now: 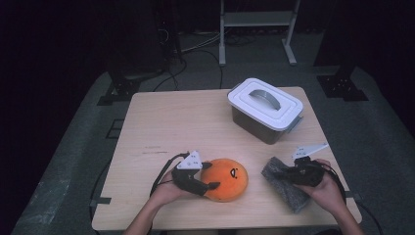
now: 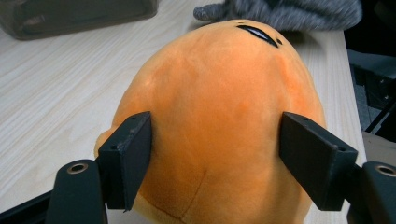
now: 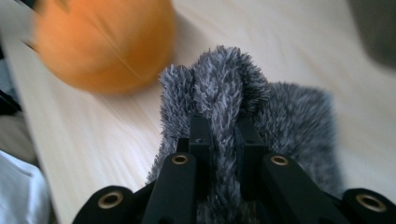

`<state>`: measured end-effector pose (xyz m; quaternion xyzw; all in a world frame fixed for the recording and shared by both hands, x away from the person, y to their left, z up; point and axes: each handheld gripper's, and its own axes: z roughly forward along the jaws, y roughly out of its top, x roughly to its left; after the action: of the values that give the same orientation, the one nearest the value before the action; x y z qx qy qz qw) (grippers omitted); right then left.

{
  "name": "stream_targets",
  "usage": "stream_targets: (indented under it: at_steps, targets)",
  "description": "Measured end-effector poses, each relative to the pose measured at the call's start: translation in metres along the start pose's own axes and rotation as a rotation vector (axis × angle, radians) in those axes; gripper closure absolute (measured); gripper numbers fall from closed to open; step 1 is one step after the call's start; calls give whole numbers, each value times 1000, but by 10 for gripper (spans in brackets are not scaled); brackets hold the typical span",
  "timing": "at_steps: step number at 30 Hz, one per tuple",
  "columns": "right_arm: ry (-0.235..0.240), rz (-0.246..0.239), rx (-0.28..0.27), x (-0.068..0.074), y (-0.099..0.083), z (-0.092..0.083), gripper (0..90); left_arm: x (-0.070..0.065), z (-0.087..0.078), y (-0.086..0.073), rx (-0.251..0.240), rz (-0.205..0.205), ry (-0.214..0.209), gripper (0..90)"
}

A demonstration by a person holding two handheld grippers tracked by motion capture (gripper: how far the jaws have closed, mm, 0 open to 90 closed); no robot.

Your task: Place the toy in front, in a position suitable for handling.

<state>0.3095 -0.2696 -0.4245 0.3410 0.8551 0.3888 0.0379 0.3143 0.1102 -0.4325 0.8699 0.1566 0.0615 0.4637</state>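
A round orange plush toy (image 1: 229, 177) with a small black face lies near the table's front edge. My left gripper (image 1: 209, 188) reaches it from the left. In the left gripper view, the two black pads (image 2: 133, 154) press into the sides of the orange plush toy (image 2: 219, 79), which bulges wider beyond them. To the right, a grey fuzzy cloth (image 1: 293, 198) rests partly on the table. My right gripper (image 1: 285, 172) is shut on a pinched fold of it. The right gripper view shows the grey fuzzy cloth (image 3: 289, 112) bunched between the narrow jaws of my right gripper (image 3: 224, 135).
A lidded storage box (image 1: 264, 105) with a white lid and grey handle stands at the back right of the wooden table (image 1: 171, 127). A person's hands hold both grippers at the front edge. Dark stands and cables sit on the floor behind the table.
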Motion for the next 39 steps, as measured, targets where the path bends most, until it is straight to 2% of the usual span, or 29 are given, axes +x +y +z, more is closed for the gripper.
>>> stream_targets:
  at_steps: [3,8,13,15,19,21,24,28,32,34,37,39]
  targets:
    - [28,-50,-55,14,18,-7,800,0,0,0,2,3,0,266]
    - [114,-133,-137,43,47,-9,799,-1,1,3,7,12,4,266]
    - [173,-205,-150,67,66,13,796,-3,4,5,2,15,6,266]
    - [177,-215,-146,71,70,25,795,-3,4,5,0,14,7,266]
    - [164,-227,-108,72,68,45,793,-2,3,4,3,6,2,267]
    - [159,-233,-112,71,66,47,792,0,3,3,2,2,-2,267]
    - [148,-230,-115,68,60,43,790,1,3,2,-3,-7,-5,268]
    - [140,-176,-108,55,44,38,789,5,1,-2,-5,-33,-10,269]
    - [108,-138,-99,41,34,36,787,10,-2,-5,3,-71,-31,271]
    - [97,-114,-88,35,31,36,787,12,-4,-7,6,-72,-34,271]
    - [100,-117,-106,38,31,32,787,12,-4,-9,3,-76,-31,271]
    - [128,-130,-145,44,34,28,786,13,-4,-9,4,-79,-32,271]
